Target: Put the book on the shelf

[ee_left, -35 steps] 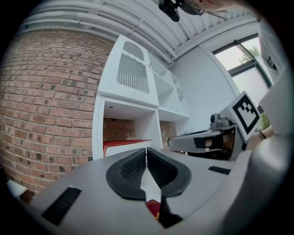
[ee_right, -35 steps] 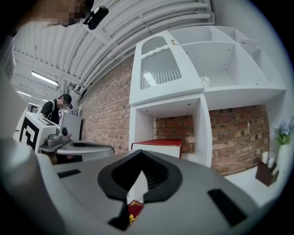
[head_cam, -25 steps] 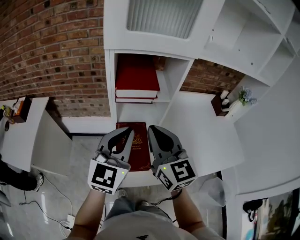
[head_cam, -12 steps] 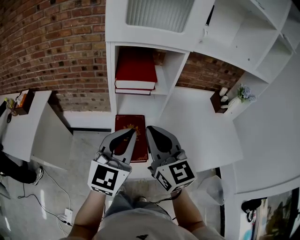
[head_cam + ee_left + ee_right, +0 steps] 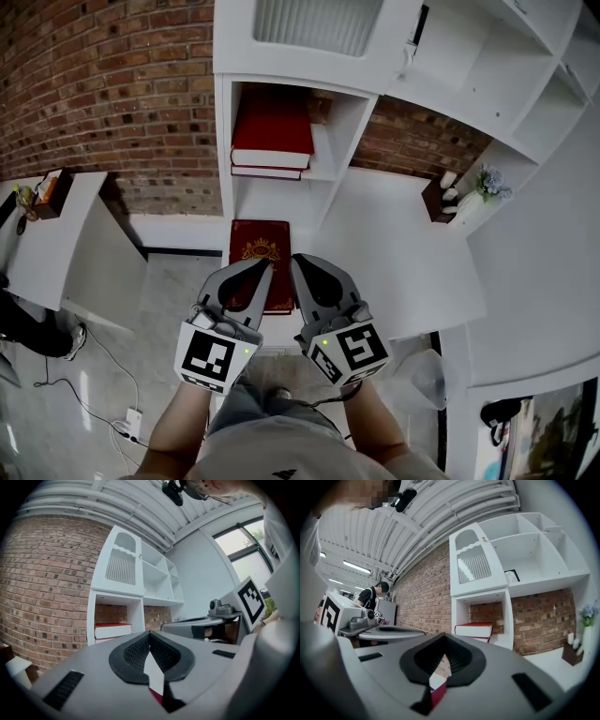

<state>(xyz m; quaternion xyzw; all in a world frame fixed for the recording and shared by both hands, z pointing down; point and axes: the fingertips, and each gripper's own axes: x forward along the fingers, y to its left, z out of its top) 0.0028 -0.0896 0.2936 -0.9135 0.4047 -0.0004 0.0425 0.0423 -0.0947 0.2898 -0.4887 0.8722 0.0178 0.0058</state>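
A dark red book (image 5: 260, 253) with a gold emblem lies flat on the white desk (image 5: 394, 262), just in front of the low open shelf compartment (image 5: 272, 202). My left gripper (image 5: 265, 266) and right gripper (image 5: 296, 261) hover side by side over the book's near half, both shut and holding nothing. In the left gripper view the left gripper (image 5: 150, 632) has its pads together, with a sliver of the book (image 5: 157, 696) below the gap. The right gripper view shows the right gripper (image 5: 444, 641) likewise shut, above a strip of the book (image 5: 438, 694).
Two red books (image 5: 272, 131) lie stacked in the compartment above. A brown box and a small flower pot (image 5: 469, 202) stand at the desk's right back. A side table (image 5: 37, 234) stands at the left, cables lie on the floor, and a person (image 5: 375, 595) stands far off.
Both grippers have drawn back toward me along the book, so more of its far end shows beyond their tips. The book lies where it was. Both stay shut.
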